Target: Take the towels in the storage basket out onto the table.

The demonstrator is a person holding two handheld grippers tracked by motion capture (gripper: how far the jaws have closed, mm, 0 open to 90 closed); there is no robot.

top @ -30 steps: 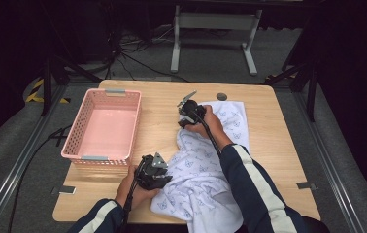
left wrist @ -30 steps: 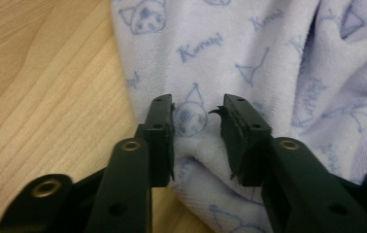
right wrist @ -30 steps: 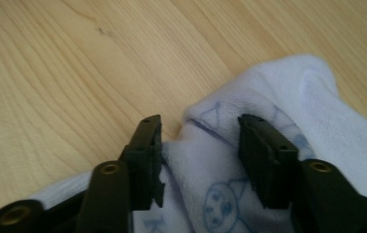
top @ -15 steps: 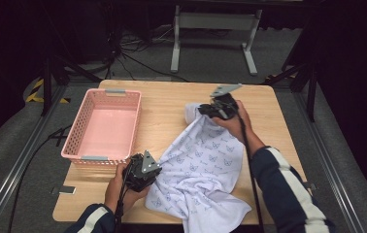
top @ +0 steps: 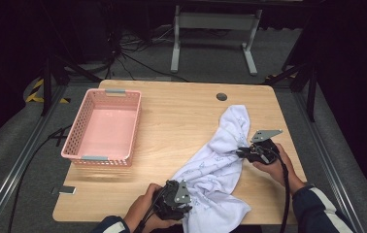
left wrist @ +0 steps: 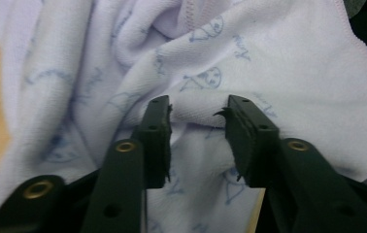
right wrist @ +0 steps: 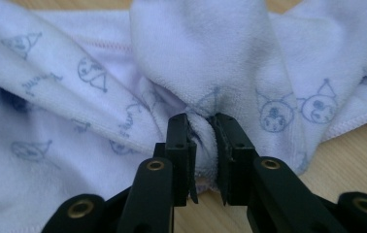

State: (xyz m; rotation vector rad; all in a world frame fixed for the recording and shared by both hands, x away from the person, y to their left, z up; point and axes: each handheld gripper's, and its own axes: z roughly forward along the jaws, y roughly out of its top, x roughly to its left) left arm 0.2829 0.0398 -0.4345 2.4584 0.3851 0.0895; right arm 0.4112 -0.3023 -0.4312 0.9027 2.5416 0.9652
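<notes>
Right hand-held gripper point(top: 243, 153) clamps a fold of the white printed terry towel point(top: 219, 167). Left hand-held gripper point(left wrist: 196, 126): jaws just opened, apart, straddling a towel ridge.

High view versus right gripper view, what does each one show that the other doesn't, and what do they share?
The high view alone takes in the pink basket, the left gripper at the cloth's near end, and both hands.

The right gripper view alone shows its fingers pinching a bunched fold, and the little printed figures up close.

Both show the white printed cloth lying crumpled on the wooden table, with the right gripper clamped on it.
</notes>
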